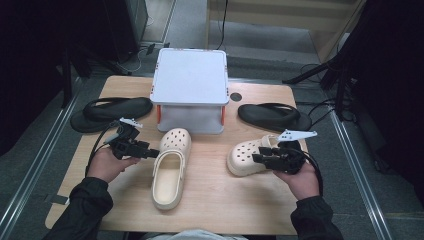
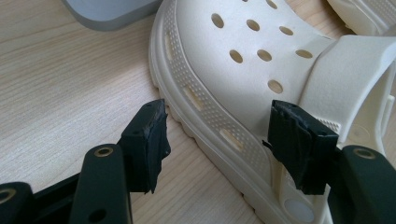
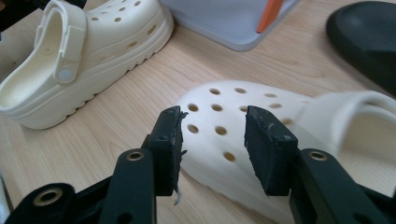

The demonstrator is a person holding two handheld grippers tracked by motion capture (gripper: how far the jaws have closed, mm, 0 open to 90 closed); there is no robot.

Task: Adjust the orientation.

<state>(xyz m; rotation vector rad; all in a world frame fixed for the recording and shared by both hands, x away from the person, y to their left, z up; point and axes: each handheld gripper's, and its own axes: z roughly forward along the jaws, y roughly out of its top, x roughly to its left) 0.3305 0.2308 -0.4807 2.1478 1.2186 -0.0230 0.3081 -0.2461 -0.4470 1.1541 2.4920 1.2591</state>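
Cream clog (image 2: 243,79) lies between open left jaws — untouched.

The whole light wooden table (image 1: 215,200) is seen from above in the high view, looking forward and down. The left gripper view is set low and very close, aimed along the jaws at the cream perforated foam clog (image 2: 243,79). The right gripper view is set just as low; that same clog (image 3: 79,60) is shared farther off.
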